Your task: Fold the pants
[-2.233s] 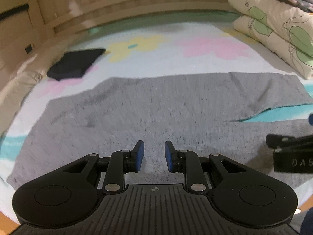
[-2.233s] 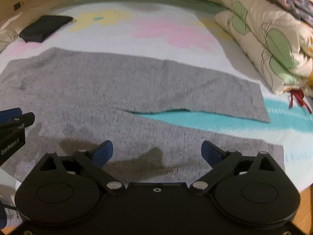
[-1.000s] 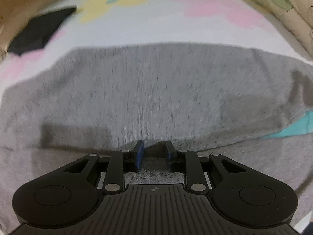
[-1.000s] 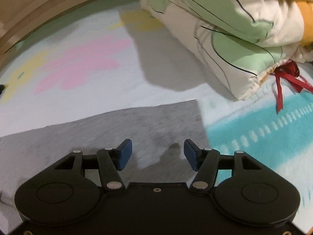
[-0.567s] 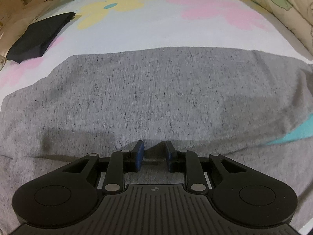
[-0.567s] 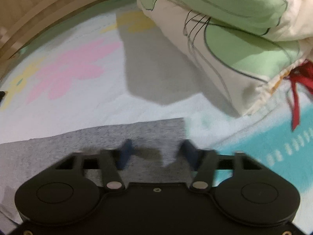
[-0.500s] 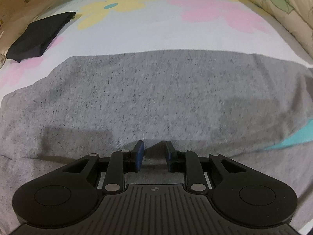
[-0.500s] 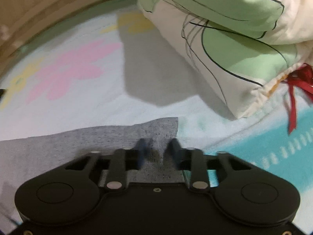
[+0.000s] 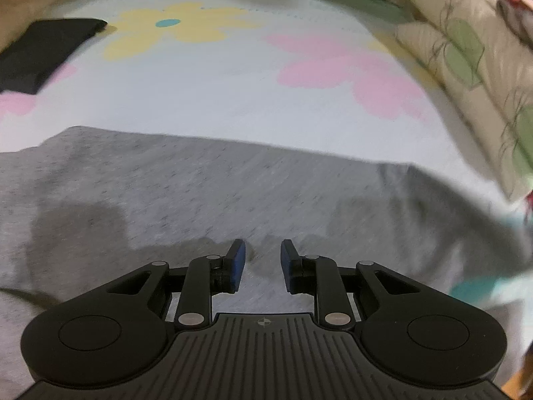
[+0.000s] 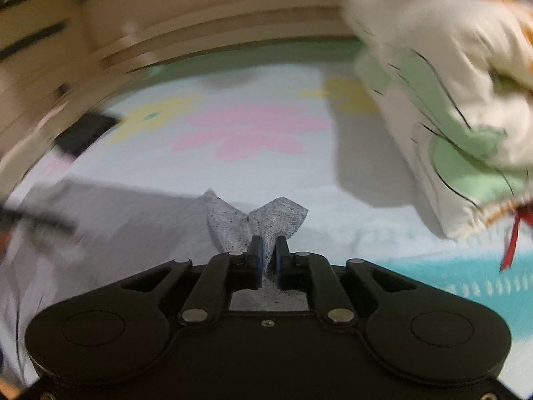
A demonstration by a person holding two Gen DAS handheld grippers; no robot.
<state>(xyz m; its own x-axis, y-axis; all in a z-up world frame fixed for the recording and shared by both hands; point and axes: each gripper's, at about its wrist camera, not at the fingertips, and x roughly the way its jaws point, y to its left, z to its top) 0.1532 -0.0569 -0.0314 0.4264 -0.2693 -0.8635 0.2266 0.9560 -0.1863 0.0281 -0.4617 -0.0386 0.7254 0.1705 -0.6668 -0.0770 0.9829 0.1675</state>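
Note:
Grey heathered pants lie spread on a flowered bed sheet. My left gripper is open with a narrow gap, low over the pants' middle, holding nothing. My right gripper is shut on the hem corner of one pant leg and holds it lifted above the sheet; the cloth bunches up between the blue pads. The rest of the pants trails to the left in the blurred right wrist view.
Folded quilts with green leaf print are stacked at the right, also in the left wrist view. A black folded garment lies at the far left. A wooden headboard runs along the back.
My right gripper closed on the pant leg's hem corner and lifted it. My left gripper stayed over the pants, its jaws opened slightly, and the view shifted right.

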